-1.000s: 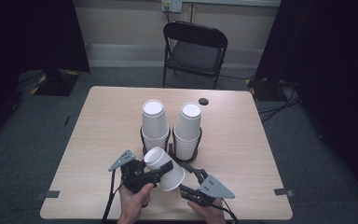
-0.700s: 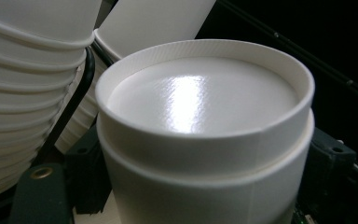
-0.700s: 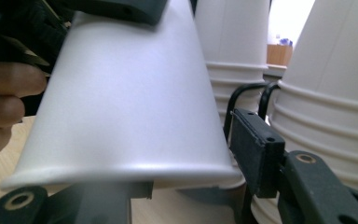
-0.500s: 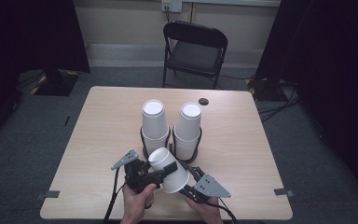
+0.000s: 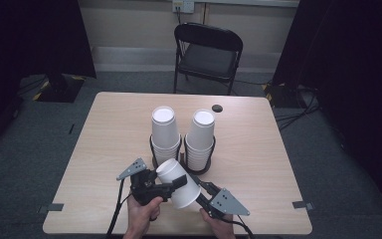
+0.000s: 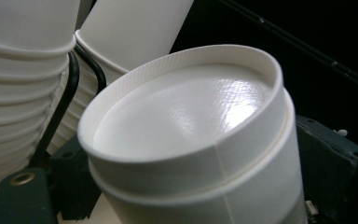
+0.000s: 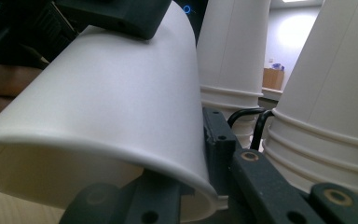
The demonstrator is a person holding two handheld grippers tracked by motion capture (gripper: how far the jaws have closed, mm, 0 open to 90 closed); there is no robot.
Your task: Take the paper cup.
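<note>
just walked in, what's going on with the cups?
A person works two handheld grippers at a table. A single paper cup is tipped on its side between them, in front of two upside-down cup stacks in wire holders. The right gripper has just been closing and clamps the cup's rim; the left gripper has just been opening, its jaws either side of the cup near its base. Looks like a handover, left to right.

White paper cup [image 5: 178, 182], black tools, pale wood-grain table [image 5: 119, 129], black folding chair [image 5: 206, 55].
</note>
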